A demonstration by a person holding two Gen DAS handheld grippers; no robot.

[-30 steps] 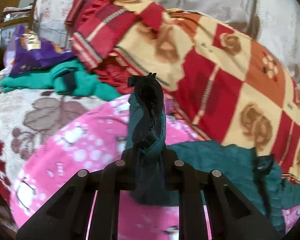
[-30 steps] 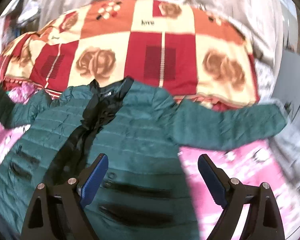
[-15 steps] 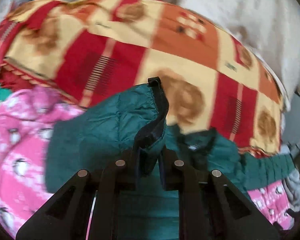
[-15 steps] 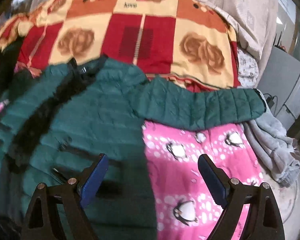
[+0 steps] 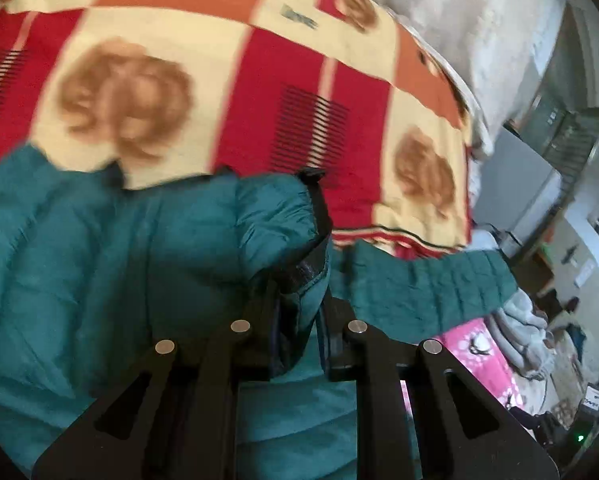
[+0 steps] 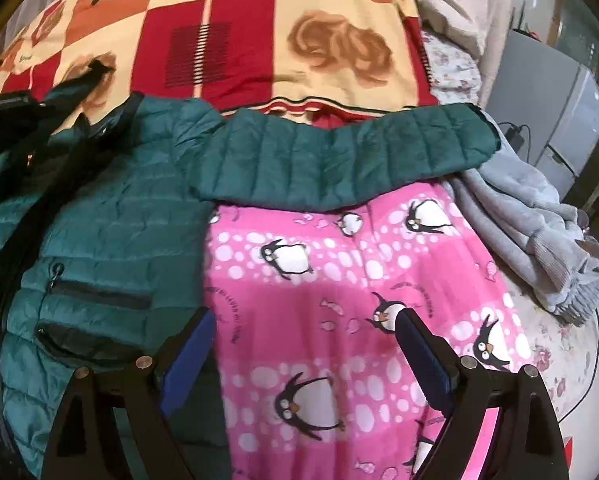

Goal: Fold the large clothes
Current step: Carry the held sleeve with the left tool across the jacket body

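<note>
My left gripper [image 5: 299, 312] was clamped on the cuff of one sleeve of the green jacket [image 6: 111, 216], with the dark cuff edge sticking up between the fingers. My right gripper [image 6: 303, 344] stood with its blue pads apart and held nothing; it hung over the pink penguin blanket [image 6: 339, 280] just beside the jacket's side edge.

The jacket lay front up on the bed, its body at about 9 o'clock in the right wrist view. Its collar pointed to 12 o'clock, toward the red and cream checked blanket [image 6: 239, 32]. The other sleeve [image 6: 339, 160] lay stretched flat toward 2 o'clock, its cuff near a grey garment [image 6: 539, 232].

I judged the step in hand to be folding the held sleeve across the chest. To do it well, I thought I should keep the cuff low over the front and lay it flat, not dropped in a heap, so that the padded cloth made no lump. I should open the left gripper only when the sleeve rested straight. The free sleeve at 2 o'clock would then be for my right gripper, which I would take by the cuff and fold over in the same manner.
</note>
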